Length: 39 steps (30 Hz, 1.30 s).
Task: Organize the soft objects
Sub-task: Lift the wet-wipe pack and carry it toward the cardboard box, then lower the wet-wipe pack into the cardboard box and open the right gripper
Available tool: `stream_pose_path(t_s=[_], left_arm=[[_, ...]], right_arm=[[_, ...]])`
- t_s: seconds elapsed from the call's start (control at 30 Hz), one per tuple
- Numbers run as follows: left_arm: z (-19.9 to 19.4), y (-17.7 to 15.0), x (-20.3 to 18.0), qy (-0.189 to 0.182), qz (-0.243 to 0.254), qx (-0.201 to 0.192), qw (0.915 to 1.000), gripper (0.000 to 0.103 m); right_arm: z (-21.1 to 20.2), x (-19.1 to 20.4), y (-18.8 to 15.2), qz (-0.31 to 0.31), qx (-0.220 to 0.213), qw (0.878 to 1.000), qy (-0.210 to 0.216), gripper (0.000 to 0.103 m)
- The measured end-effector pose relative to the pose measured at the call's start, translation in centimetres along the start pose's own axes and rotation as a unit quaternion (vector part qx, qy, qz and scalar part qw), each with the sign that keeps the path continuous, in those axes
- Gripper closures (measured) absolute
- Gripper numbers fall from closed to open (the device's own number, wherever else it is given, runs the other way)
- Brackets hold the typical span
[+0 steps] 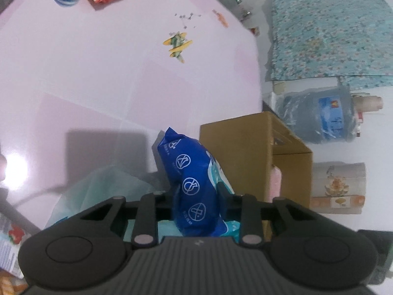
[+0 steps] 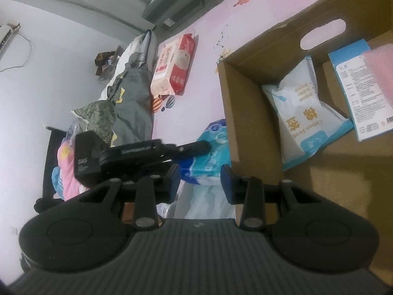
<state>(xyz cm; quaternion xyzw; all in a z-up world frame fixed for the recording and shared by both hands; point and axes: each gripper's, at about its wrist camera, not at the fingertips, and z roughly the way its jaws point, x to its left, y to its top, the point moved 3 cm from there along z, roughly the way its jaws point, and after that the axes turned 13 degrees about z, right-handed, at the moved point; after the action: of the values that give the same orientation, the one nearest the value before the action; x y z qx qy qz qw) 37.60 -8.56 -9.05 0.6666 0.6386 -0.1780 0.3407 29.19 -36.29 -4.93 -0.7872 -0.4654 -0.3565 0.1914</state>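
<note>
A blue soft pack [image 1: 194,179] with white round symbols stands upright between the fingers of my left gripper [image 1: 197,191], which is shut on it. It is just left of the open cardboard box [image 1: 248,152]. In the right wrist view the same pack [image 2: 213,132] shows teal and white against the box's outer wall [image 2: 248,123], with a left finger [image 2: 194,147] pressed on it. My right gripper [image 2: 201,182] hangs open nearer the camera, its blue pads apart with nothing between them. Inside the box lie a white cotton-swab bag [image 2: 302,113], a blue-edged carton [image 2: 363,91] and pink foam [image 2: 383,73].
A pink play mat [image 1: 98,73] covers the floor. A red wipes pack [image 2: 174,66] lies at its far side beside piled clothes [image 2: 132,98]. A pale teal plastic bag [image 1: 98,191] sits under the left gripper. A water jug [image 1: 319,115] and a floral tin [image 1: 339,189] stand past the box.
</note>
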Motion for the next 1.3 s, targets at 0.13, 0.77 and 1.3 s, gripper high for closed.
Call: stream_pose_path(t_s=[0.13,0.77,1.3], left_arm=[[-2.5,-0.6,-0.9,-0.011,0.012,-0.027,0.9995,0.074],[-11.1,-11.1,0.5,-0.072,0.05,-0.106,0.9905,0.075],[-11.1,-13.6,1.1,-0.046,0.064,-0.132,0.988,0.075]], right_arm=[[-0.1,-0.3,-0.3,0.001,0.0,1.0,0.004,0.067],[0.1,1.3,-4.8,-0.009,0.032,0.998,0.049,0.062],[6.4,2.6,-7.9,-0.071,0.07,0.995,-0.026,0.058]])
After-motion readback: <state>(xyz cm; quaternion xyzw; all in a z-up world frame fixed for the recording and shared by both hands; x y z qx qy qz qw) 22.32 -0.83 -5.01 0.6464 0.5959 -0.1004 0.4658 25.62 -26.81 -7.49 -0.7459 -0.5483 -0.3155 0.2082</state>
